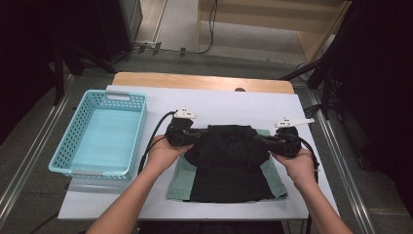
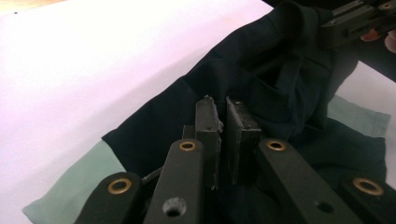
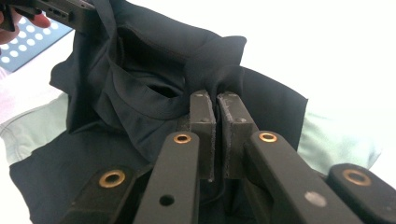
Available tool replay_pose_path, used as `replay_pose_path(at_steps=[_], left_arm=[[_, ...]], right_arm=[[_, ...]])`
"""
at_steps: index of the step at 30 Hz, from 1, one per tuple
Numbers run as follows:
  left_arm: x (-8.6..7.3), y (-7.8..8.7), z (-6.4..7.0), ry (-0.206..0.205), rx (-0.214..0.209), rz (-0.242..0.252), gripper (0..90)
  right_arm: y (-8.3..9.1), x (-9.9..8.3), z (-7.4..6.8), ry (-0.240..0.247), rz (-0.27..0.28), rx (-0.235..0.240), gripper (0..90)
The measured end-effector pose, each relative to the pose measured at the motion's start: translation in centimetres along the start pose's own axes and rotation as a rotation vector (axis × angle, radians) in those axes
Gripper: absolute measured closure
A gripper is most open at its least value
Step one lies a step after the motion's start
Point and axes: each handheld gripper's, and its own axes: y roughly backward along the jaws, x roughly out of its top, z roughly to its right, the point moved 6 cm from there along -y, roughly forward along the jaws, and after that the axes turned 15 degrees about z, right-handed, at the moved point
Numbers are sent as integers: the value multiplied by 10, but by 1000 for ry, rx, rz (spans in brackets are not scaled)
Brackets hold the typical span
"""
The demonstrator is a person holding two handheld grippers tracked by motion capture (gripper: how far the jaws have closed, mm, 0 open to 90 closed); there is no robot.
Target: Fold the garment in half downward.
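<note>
**Two grippers lift a shirt's top edge for the fold**

One dark shirt with pale green sleeves lies at the counter's centre, long axis running 12 to 6 o'clock. The left gripper pinches its upper edge at 9 o'clock, the right gripper at 3 o'clock, both pairs of fingers closed on bunched cloth. The fold likely travels toward 6 o'clock. One empty blue basket waits at 9 o'clock, well apart.
</note>
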Motion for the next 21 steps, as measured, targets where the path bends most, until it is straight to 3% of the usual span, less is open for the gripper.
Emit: replay_pose_path(at_steps=[8,13,21], left_arm=[[-6,6,10,17,-30,-23,854],[-10,9,21,-9,-48,-30,854],[-19,16,23,1,-49,-45,853]], right_arm=[[6,-6,-8,-4,-13,21,830],[10,-9,-15,5,-19,33,830],[15,-17,-18,-1,-37,47,830]])
